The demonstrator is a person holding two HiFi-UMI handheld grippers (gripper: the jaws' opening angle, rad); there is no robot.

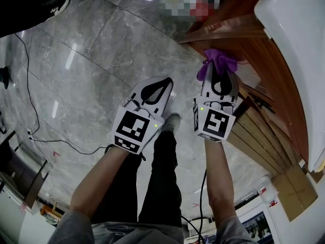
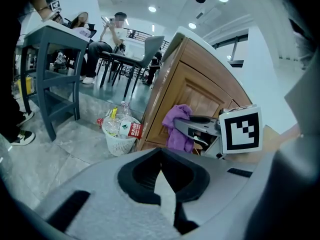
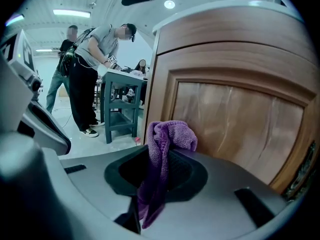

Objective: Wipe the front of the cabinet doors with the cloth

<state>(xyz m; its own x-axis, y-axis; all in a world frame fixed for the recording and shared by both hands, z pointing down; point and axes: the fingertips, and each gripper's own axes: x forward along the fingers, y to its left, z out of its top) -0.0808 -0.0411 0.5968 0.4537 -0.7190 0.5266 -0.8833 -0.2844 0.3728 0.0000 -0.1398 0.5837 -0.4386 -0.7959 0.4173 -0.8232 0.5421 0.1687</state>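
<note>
My right gripper (image 1: 219,71) is shut on a purple cloth (image 1: 219,61), which bunches over its tips and hangs down between the jaws (image 3: 161,156). The cloth is held up near the left part of the brown wooden cabinet door (image 3: 235,119); I cannot tell if it touches the wood. From the left gripper view, the cloth (image 2: 176,128) and right gripper (image 2: 200,126) sit in front of the door (image 2: 202,86). My left gripper (image 1: 161,87) hangs over the floor left of the right one, shut and holding nothing.
The cabinet has a white top (image 1: 292,29). A white waste basket (image 2: 119,136) full of rubbish stands on the marble floor (image 1: 101,50) by the cabinet's corner. A grey table (image 2: 50,49) and people (image 3: 95,59) are farther off. A black cable (image 1: 30,100) trails across the floor.
</note>
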